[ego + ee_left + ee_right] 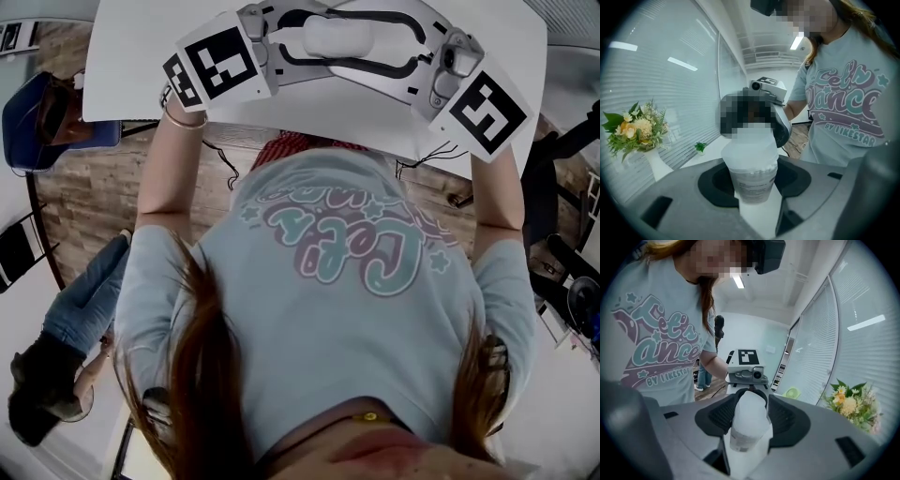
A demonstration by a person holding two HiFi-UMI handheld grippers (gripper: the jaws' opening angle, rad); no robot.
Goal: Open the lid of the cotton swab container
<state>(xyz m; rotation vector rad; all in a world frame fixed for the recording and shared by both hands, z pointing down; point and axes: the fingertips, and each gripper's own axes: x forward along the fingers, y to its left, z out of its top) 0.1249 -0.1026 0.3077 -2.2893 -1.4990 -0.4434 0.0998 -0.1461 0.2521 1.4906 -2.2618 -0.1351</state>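
Observation:
A small cotton swab container (337, 37) with a frosted white top is held in the air over the white table (141, 56), lying between the two grippers, which face each other. In the left gripper view its clear labelled body (751, 180), with white swab heads showing, sits between the dark pads, and the left gripper (752, 187) is shut on it. Seen from the head view, that left gripper (305, 39) is at the container's left end. The right gripper (398, 45) closes on the other end, and its pads press the container (749, 420) from both sides.
A vase of flowers (635, 129) and a small green plant (701, 147) stand on the table by the blinds. Cables (431, 155) hang off the table's near edge. A blue chair (37, 112) and another person in jeans (84, 300) are to the left on the wooden floor.

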